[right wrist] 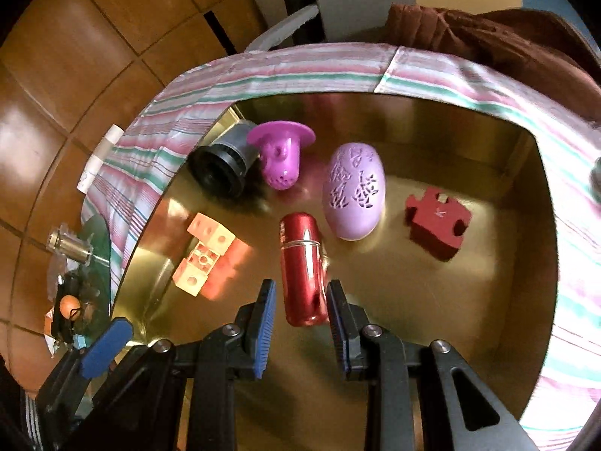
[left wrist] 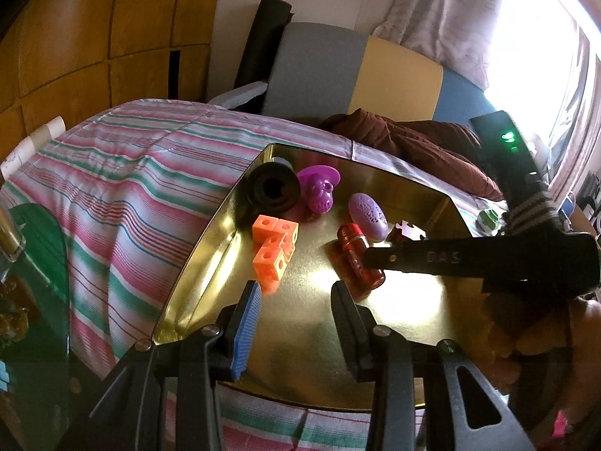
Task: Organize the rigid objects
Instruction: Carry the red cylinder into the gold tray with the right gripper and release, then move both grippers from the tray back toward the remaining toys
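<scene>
Now right tongs [right wrist: 300,302] straddle the red capsule [right wrist: 302,267] in the tray [right wrist: 526,225], slightly apart, not clamping; left tongs [left wrist: 296,297] apart, empty. Capsule may roll away.

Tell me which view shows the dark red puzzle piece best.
The right wrist view: the puzzle piece lies fully visible on the gold tray, right of the lilac egg. In the left wrist view only a sliver shows behind the right gripper.

Place: a home, likely a bedroom or living room.
Upper right: curtain [left wrist: 443,11] at a bright window.
Centre: striped cloth [left wrist: 124,173], brown garment [left wrist: 405,139].
Left: tiled floor [right wrist: 56,86].
</scene>
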Tool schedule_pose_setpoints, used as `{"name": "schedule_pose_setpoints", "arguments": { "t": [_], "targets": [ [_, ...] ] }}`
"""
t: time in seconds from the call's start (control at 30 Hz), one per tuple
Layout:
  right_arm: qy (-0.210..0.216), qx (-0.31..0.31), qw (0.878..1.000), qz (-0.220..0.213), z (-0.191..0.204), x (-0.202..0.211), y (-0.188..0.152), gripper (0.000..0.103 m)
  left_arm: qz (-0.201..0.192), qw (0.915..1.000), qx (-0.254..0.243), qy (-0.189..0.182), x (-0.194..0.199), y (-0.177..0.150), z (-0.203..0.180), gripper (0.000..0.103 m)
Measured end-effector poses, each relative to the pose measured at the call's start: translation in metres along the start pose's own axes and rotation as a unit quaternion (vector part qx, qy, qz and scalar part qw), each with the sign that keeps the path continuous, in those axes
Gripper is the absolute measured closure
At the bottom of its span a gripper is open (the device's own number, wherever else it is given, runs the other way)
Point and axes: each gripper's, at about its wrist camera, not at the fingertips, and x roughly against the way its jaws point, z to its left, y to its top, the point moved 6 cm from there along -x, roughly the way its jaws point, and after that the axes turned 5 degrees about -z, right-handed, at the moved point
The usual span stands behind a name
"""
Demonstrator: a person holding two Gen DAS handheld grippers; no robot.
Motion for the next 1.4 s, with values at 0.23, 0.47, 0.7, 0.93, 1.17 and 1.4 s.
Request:
{"name": "schedule_pose_setpoints", "arguments": {
  "t": [0.23, 0.47, 0.7, 0.93, 1.17, 1.4],
  "targets": [
    [-0.016, 0.037, 0.999, -0.030, -0.005, 0.034, -0.002, 0.073, -0.001, 1.0000, -0.004, 0.001, 0.000, 0.000, -0.002, 0.064],
    [-0.015, 0.033, 0.999, -0.041, -0.015, 0.055, -0.012, 0.073, 0.002, 0.9998, -0.019, 0.001, 0.001, -0.002, -0.009, 0.064],
    [-0.020, 0.039, 0.998, -0.054, -0.027, 0.079, -0.025, 0.073, 0.000, 0.9993, -0.037, 0.000, 0.004, -0.005, -0.019, 0.064],
    [-0.034, 0.018, 0.996, -0.080, -0.056, 0.109, -0.029, 0.067, 0.001, 0.9985, -0.055, -0.008, 0.007, -0.009, -0.031, 0.064],
    [-0.077, -0.006, 0.994, -0.071, -0.107, 0.120, -0.048, 0.066, -0.010, 0.9955, -0.081, -0.049, 0.018, -0.012, -0.056, 0.064],
    [-0.146, -0.049, 0.988, -0.025, -0.193, 0.126, -0.074, 0.066, -0.004, 0.9873, -0.125, -0.098, 0.027, -0.025, -0.100, 0.064]
  ]
}}
